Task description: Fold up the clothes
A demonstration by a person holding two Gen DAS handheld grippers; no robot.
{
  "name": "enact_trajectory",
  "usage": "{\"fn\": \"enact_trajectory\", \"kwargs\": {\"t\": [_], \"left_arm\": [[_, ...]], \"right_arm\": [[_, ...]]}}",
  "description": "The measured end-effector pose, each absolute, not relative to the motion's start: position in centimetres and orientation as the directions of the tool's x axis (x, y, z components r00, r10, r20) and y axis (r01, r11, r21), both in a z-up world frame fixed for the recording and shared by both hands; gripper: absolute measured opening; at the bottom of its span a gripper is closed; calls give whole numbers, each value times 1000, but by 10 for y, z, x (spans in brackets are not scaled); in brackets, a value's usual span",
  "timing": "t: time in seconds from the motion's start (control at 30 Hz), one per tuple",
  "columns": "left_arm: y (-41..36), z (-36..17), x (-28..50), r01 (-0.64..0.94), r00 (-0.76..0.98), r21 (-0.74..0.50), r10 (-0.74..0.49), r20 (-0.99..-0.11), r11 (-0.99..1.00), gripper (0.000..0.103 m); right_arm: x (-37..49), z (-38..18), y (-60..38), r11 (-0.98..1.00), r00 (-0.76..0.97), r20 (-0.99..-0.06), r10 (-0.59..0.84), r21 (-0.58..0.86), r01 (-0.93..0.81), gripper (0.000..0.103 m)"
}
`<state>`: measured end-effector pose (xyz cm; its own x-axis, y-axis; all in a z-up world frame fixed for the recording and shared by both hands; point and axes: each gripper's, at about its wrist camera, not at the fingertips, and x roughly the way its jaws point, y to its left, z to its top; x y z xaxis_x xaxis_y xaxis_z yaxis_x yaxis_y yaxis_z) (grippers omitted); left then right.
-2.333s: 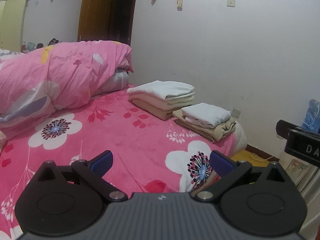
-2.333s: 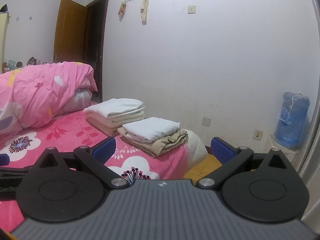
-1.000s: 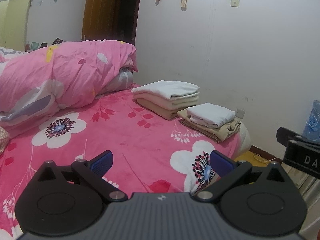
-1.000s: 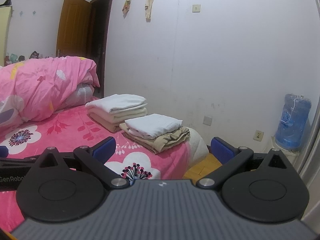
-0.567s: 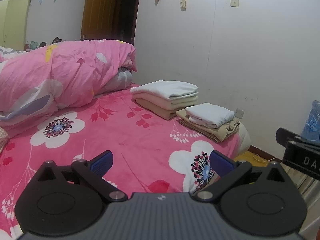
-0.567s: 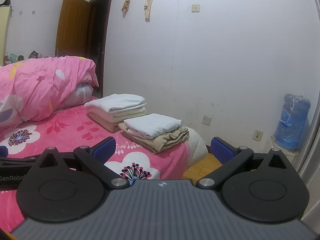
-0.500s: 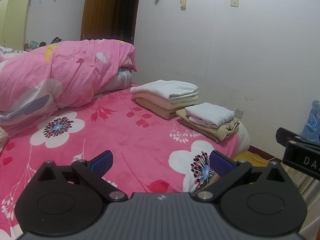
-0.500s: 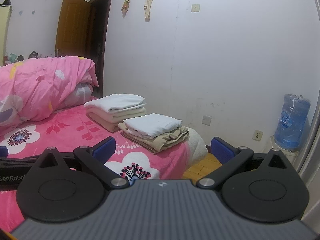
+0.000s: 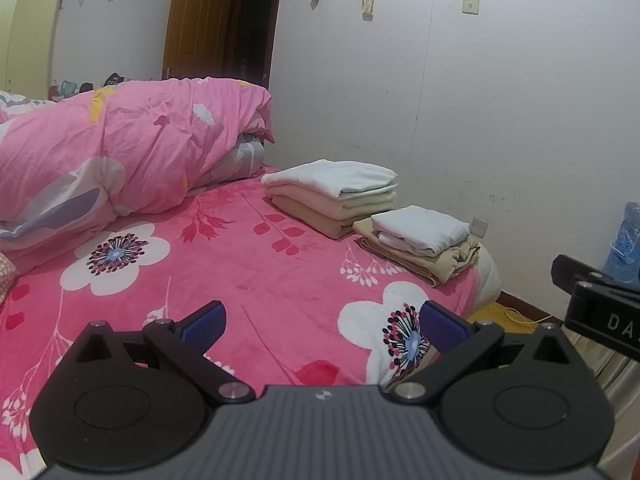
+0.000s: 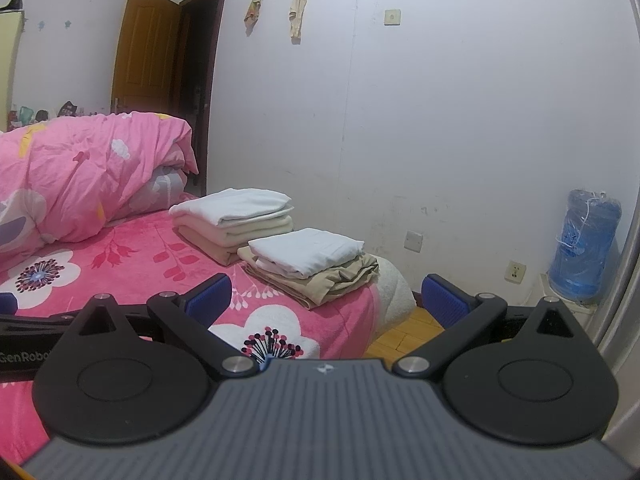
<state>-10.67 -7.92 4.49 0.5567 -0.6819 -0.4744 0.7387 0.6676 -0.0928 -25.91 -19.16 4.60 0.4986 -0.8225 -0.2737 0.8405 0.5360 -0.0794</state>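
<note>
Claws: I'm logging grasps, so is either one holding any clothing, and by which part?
Nothing is held. The left claw and right claw are both open and empty above the bed.

The left gripper hangs over the bed with its blue-padded fingers spread wide and nothing between them. On the pink flowered bedspread, near the far corner by the white wall, sit two stacks of folded clothes: a taller stack of white, cream and tan pieces, and just beside it a smaller stack of white on beige. A rumpled pink quilt is heaped at left. Part of the right gripper shows at the right edge.
</note>
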Motion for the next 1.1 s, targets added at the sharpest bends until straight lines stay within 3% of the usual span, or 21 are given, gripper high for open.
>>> {"fn": "enact_trajectory", "kwargs": {"t": [1.1], "left_arm": [[-81, 44, -107, 744, 551, -88, -683, -479, 662, 103]], "right_arm": [[-259, 45, -191, 534, 497, -275, -823, -81, 841, 102]]}}
